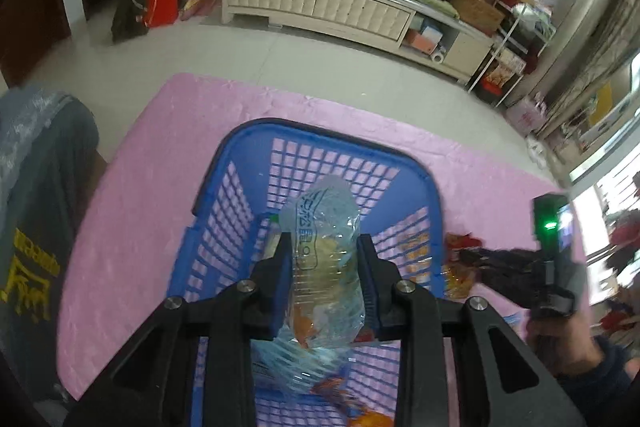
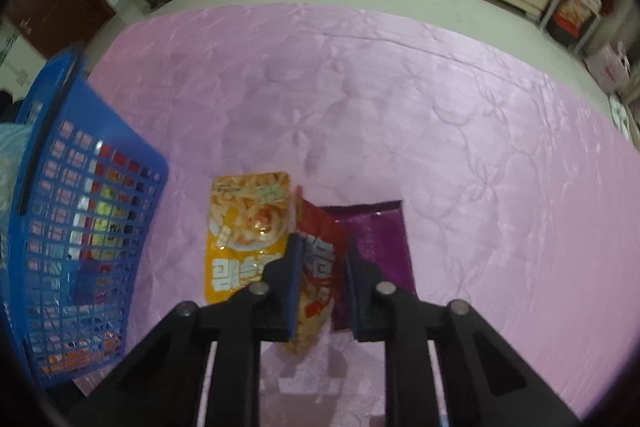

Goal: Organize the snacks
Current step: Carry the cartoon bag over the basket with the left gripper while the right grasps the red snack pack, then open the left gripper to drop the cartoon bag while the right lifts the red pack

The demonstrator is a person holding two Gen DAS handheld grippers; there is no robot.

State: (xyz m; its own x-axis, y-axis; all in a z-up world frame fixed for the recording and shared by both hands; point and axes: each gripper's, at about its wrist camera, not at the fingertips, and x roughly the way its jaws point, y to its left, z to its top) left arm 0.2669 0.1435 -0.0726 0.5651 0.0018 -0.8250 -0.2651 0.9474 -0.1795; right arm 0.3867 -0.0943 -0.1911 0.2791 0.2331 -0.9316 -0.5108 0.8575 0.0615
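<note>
Clear snack bag [image 1: 326,259] above blue basket [image 1: 332,139]; red packet [image 2: 318,263] upright

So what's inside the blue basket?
Some snack packets lie in the blue basket, orange ones at the bottom. The clear bag in the left gripper covers the rest.
</note>
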